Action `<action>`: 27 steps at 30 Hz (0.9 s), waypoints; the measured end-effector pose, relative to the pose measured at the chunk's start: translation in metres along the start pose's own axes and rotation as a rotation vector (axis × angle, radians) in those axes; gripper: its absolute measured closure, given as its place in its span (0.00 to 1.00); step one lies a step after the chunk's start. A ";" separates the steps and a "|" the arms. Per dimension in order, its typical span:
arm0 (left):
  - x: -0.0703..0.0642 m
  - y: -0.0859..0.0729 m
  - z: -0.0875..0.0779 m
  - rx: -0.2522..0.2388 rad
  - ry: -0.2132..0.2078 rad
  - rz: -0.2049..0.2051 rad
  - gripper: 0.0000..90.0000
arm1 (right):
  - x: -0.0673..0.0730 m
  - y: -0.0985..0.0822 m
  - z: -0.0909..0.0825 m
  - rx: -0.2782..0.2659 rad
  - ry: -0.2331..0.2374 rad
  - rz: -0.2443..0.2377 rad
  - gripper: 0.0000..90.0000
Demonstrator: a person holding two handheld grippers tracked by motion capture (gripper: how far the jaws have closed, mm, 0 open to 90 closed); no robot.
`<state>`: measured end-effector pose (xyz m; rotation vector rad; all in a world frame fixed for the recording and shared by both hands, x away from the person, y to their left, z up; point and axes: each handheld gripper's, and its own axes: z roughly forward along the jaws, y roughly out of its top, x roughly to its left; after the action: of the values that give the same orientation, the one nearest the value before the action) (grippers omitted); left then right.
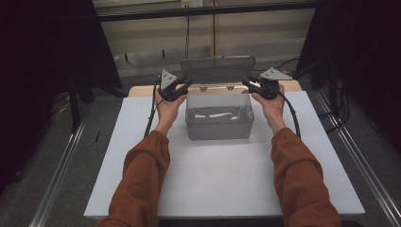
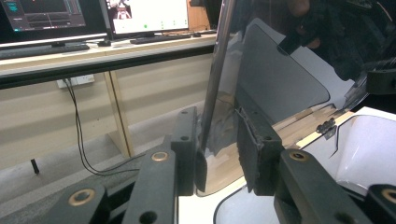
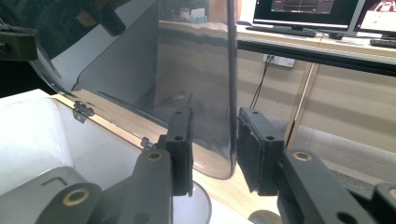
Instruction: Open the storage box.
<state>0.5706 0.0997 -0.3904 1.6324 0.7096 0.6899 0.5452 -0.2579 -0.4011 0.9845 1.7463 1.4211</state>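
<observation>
The clear lid (image 1: pixel 217 69) stands upright along the back edge of the box (image 1: pixel 218 124), its long axis running side to side. The left gripper (image 2: pixel 215 154) is clamped on the lid's left edge. The right gripper (image 3: pixel 215 149) straddles its right edge, pads not quite pressing.

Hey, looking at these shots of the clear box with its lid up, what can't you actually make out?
- High view: what lies on the box floor; glare blurs it.
- Left gripper view: whether the pads press the lid edge; too close to tell.
- Right gripper view: the left gripper, cut off by the frame edge.
</observation>
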 end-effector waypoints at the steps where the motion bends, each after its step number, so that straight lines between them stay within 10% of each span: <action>1: 0.001 0.000 0.001 -0.002 0.001 0.002 0.77 | 0.000 0.000 0.001 0.000 0.001 0.000 0.73; 27: 0.008 -0.011 0.017 0.078 -0.008 -0.109 0.77 | -0.008 0.001 0.012 0.032 0.025 0.046 0.79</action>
<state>0.5876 0.0966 -0.4033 1.6532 0.8229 0.5832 0.5598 -0.2586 -0.4023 1.0342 1.7797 1.4445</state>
